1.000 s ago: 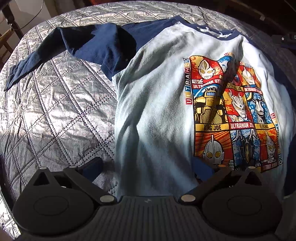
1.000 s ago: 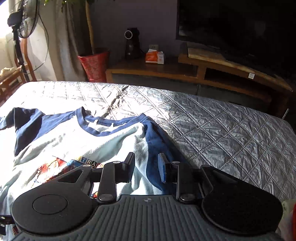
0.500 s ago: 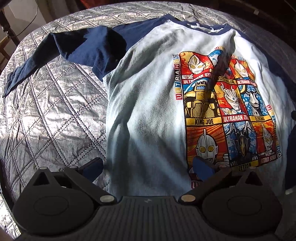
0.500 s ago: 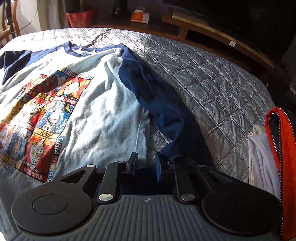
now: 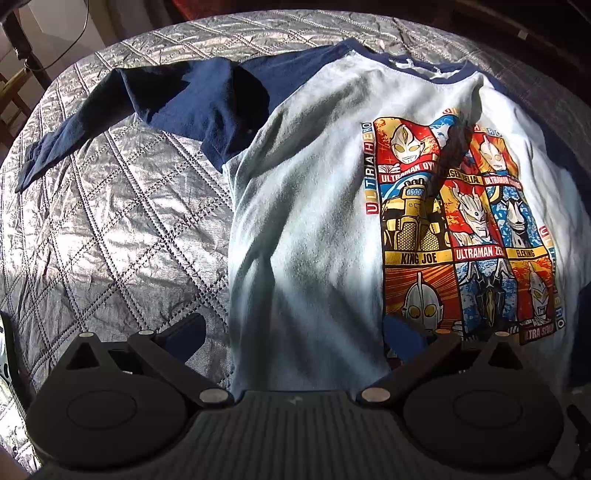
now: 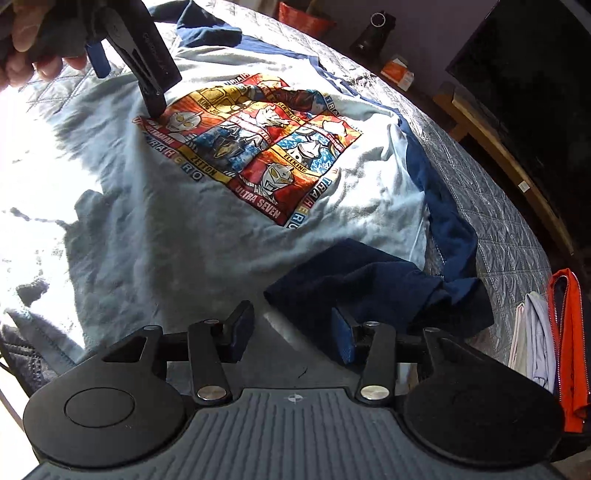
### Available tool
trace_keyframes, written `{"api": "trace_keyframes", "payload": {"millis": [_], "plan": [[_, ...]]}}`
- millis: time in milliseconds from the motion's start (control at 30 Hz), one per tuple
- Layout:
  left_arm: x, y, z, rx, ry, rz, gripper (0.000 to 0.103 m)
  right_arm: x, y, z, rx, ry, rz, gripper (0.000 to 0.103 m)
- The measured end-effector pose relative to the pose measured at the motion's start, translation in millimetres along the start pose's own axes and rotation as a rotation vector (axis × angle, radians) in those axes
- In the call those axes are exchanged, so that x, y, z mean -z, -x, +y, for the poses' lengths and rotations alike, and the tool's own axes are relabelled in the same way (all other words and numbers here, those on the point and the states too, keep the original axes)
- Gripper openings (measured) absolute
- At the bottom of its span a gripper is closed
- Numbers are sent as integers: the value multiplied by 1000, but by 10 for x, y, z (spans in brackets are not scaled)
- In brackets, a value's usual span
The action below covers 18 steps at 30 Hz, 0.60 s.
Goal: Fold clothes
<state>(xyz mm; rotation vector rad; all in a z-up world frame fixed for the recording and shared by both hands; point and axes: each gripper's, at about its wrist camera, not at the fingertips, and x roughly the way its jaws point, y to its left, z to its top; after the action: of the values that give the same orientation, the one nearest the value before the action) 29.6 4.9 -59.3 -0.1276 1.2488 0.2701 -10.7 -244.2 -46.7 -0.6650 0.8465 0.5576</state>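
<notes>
A white long-sleeved shirt [image 5: 314, 206] with navy sleeves and a comic print [image 6: 255, 147] lies face up on the quilted bed [image 5: 110, 221]. Its left sleeve [image 5: 147, 107] stretches out over the quilt. The right sleeve [image 6: 369, 284] is doubled back, its cuff lying on the shirt's lower corner. My right gripper [image 6: 291, 332] hovers just short of that cuff; its jaws are opening and the pads press on nothing. My left gripper [image 5: 295, 334] stands wide open, one finger [image 6: 155, 103] pressing down on the print's corner near the hem.
An orange zip garment [image 6: 569, 332] and a white one [image 6: 532, 332] lie at the bed's right edge. Beyond the bed are a wooden TV stand [image 6: 491, 140], a dark screen [image 6: 535, 66] and a red pot [image 6: 306, 20]. A hand [image 6: 26, 44] holds the left gripper.
My right gripper swept from the collar down along the shirt's right side, dragging the navy sleeve back toward the hem, then spread its jaws off it. The left gripper stayed put.
</notes>
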Motion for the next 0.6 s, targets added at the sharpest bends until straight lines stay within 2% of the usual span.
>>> {"api": "trace_keyframes", "payload": {"millis": [67,133,167,200,300,367,467,600], "plan": [[14,10,10,2,-13,1,102,27,-54,-113,27,-47,0,50],[23,28,5,6,-26,-3,102,58,-90,-201,9,-75,-7,49],[28,37,2,8,-32,-5,102,63,-101,-233,0,-85,-8,41],[38,43,9,8,-37,-7,102,64,-106,-253,-6,-94,-6,2],[68,14,-2,5,-52,6,102,50,-9,-416,-58,-234,-42,2],[87,-7,-25,-1,-60,0,103,5,181,-632,-46,-340,-98,2],[92,0,-33,6,-51,3,103,-100,568,-1047,-24,-487,-214,2],[89,-3,-32,15,-36,9,103,-290,1111,-1551,3,-619,-403,2]]}}
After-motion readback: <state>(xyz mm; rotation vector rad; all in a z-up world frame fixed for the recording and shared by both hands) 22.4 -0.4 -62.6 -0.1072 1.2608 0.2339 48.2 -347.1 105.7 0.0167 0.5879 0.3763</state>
